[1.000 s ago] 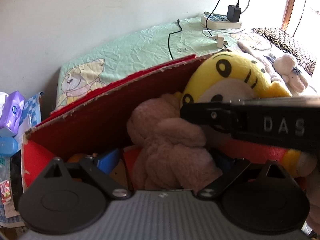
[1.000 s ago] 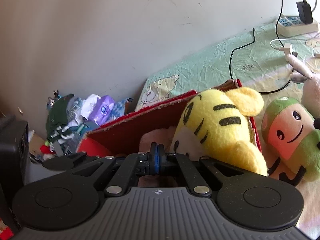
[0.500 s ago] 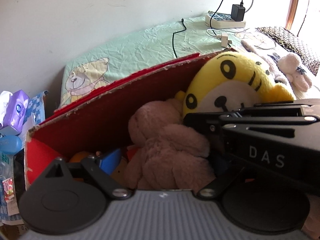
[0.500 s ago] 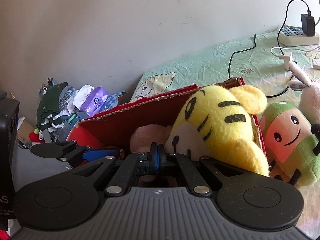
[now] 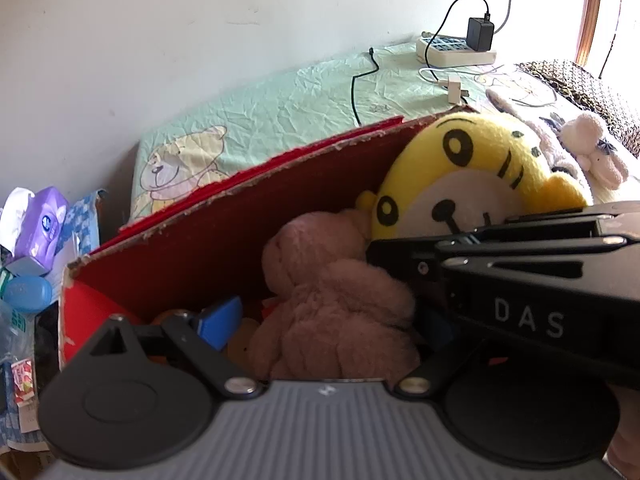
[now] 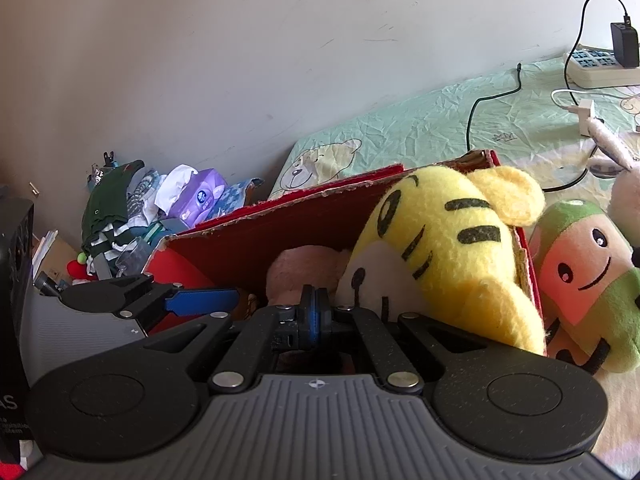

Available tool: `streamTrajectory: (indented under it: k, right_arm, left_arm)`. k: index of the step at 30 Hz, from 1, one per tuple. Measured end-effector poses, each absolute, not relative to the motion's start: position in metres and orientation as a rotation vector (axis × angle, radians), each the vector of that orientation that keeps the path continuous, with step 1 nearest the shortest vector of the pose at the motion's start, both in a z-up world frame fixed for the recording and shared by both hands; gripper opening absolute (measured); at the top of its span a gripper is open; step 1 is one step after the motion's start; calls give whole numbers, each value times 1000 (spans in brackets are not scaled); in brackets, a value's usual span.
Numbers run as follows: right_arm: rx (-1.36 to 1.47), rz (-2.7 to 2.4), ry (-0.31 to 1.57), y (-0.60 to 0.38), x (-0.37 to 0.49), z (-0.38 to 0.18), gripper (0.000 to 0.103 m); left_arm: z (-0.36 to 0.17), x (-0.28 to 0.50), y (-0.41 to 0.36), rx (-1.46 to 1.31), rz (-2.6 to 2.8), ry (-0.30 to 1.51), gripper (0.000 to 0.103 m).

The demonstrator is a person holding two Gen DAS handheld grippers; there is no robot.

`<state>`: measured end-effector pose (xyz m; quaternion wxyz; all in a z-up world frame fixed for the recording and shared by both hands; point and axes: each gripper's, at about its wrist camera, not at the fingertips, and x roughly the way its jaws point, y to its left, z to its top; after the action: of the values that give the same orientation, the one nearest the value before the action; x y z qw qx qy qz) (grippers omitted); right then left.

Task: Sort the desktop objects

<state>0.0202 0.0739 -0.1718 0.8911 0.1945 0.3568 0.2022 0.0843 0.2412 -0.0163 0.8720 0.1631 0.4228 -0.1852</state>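
A red cardboard box (image 5: 224,256) (image 6: 256,248) stands on a green bear-print sheet. Inside it lie a dusty-pink plush (image 5: 332,308) (image 6: 296,268) and a yellow striped tiger plush (image 5: 472,176) (image 6: 448,256), which leans over the right wall. My left gripper (image 5: 328,328) is open over the box, its fingers either side of the pink plush; its right finger is hidden behind the right gripper's body. One blue fingertip (image 6: 200,302) of it shows in the right wrist view. My right gripper (image 6: 315,316) is shut with nothing in it, just in front of the tiger's face.
A green-and-pink plush (image 6: 580,280) lies against the box's right side, and a white bunny plush (image 5: 592,148) lies farther right. A power strip with a charger (image 5: 456,50) (image 6: 600,66) and cables lie at the back. Tissue packs (image 5: 44,224) and clothes (image 6: 116,204) are heaped on the left.
The right gripper has drawn back and come lower across the left wrist view, covering more of the tiger. The left gripper has come into the right wrist view. Both plush toys stay put.
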Motion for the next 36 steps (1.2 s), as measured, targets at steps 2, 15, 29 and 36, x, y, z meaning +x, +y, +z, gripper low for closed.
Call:
streamTrajectory:
  k: [2, 15, 29, 36]
  right_arm:
    - [405, 422, 739, 73, 20, -172, 0]
    - [400, 418, 737, 75, 19, -172, 0]
    - [396, 428, 742, 75, 20, -172, 0]
    - [393, 436, 737, 75, 19, -173, 0]
  left_arm:
    - [-16, 83, 241, 342, -380, 879, 93]
    - [-18, 87, 240, 329, -369, 912, 95]
    - [-20, 90, 240, 328, -371, 927, 95]
    - [-20, 91, 241, 333, -371, 931, 96]
